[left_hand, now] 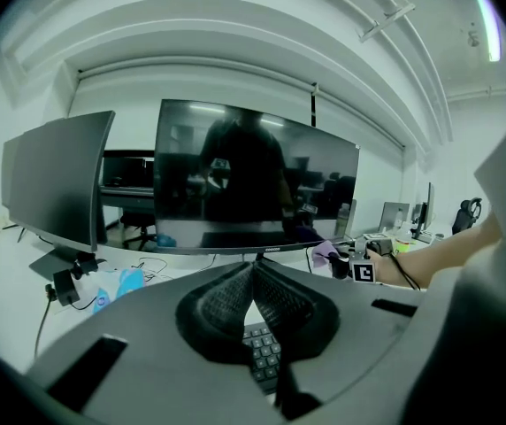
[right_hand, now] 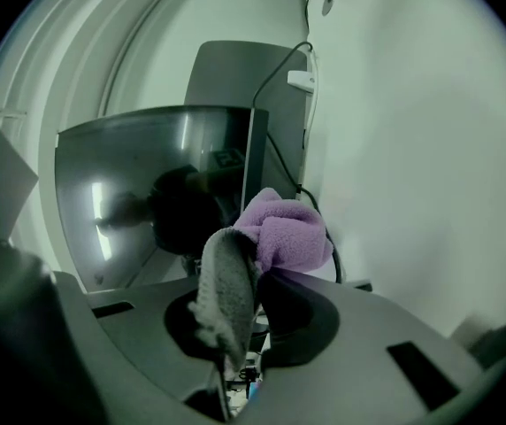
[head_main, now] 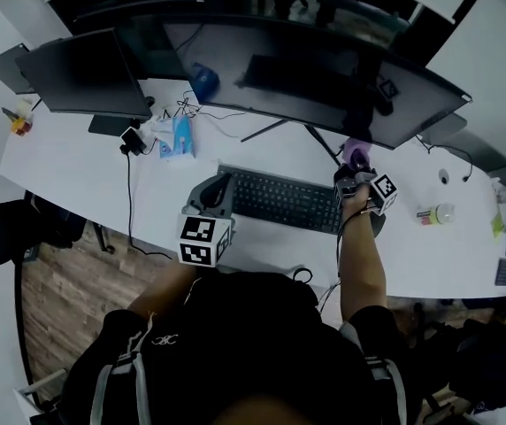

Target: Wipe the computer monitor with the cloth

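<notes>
The wide dark monitor (head_main: 324,82) spans the back of the white desk (head_main: 76,171); it fills the middle of the left gripper view (left_hand: 253,180), and its right end shows in the right gripper view (right_hand: 156,184). My right gripper (head_main: 356,177) is shut on a purple cloth (head_main: 354,153) (right_hand: 281,230), held just below the monitor's lower right part; whether the cloth touches the screen I cannot tell. My left gripper (head_main: 217,193) (left_hand: 253,277) is shut and holds nothing, over the left end of the keyboard (head_main: 288,200).
A second, smaller monitor (head_main: 85,73) stands at the back left. Cables, a charger (head_main: 132,140) and a blue packet (head_main: 180,136) lie between the monitors. A small bottle (head_main: 437,212) stands on the desk's right side. A dark chair (head_main: 5,228) sits at the left.
</notes>
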The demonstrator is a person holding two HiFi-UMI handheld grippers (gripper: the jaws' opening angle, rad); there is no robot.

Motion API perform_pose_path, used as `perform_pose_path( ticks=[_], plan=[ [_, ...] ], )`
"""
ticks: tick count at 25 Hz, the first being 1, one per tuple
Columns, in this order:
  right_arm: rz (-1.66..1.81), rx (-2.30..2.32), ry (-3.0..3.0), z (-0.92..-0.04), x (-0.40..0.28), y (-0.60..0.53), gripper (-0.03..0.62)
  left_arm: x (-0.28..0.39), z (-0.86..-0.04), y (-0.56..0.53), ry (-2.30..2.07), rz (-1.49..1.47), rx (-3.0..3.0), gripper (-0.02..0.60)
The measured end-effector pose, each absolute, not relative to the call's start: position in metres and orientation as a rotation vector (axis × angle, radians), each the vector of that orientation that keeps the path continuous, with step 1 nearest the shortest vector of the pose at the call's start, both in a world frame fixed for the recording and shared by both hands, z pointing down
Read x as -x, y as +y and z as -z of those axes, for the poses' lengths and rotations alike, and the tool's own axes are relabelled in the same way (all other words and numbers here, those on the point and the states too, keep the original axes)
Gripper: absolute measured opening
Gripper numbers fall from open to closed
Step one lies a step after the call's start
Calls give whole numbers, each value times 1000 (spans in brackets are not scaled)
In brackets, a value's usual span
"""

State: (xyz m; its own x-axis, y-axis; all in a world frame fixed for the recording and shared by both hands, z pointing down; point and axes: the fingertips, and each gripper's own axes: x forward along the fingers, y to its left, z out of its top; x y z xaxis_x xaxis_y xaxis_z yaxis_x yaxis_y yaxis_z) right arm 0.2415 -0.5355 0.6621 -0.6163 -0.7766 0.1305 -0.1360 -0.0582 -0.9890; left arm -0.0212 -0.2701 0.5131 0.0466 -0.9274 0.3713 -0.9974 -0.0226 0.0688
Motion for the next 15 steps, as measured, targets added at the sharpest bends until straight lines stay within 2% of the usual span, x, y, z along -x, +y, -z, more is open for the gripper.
perform_pose_path(
  ticks=[15],
  plan=[
    [1795, 876, 1903, -650, -89, -490, 64, 126, -514, -211, -2062, -256, -1887, 14]
  ],
)
